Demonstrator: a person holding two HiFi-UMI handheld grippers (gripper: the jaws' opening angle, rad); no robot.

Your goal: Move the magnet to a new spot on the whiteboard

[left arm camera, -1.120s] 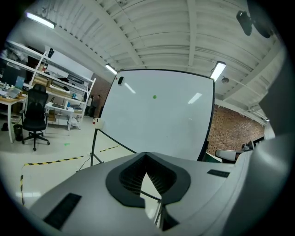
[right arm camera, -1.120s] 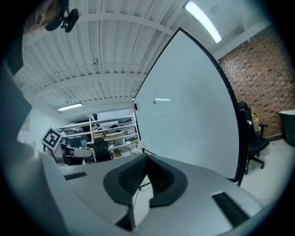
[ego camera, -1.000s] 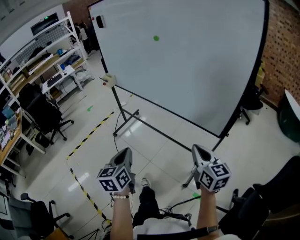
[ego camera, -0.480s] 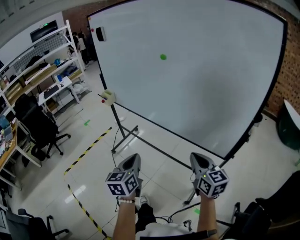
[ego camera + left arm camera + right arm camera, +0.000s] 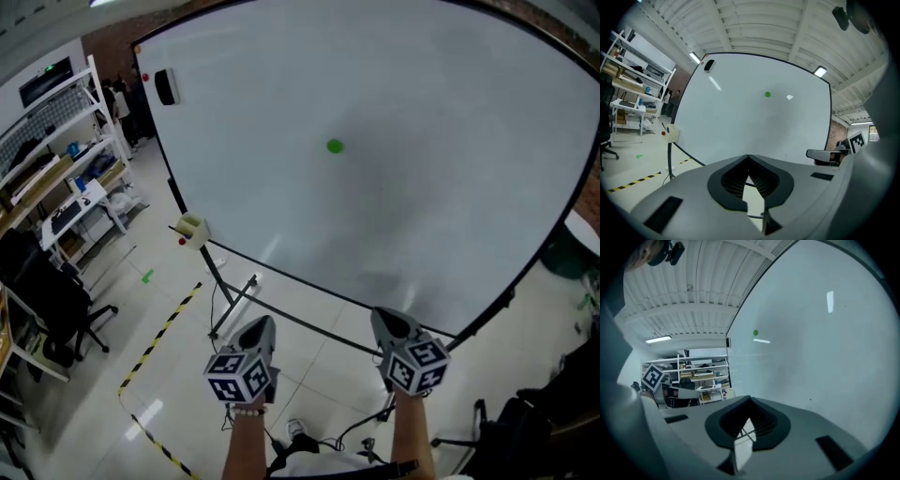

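Left hand-held gripper (image 5: 262,323) advanced, magnet (image 5: 335,145) well above it

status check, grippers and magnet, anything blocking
Shut and empty: left gripper, right gripper, low before the whiteboard. Green magnet on the board, above both, not touched. Nothing seen in the way.

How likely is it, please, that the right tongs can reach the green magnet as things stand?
Probably yes: nothing stands between the right tongs and the green magnet on the whiteboard. They sit low and shut, so would need raising and opening.
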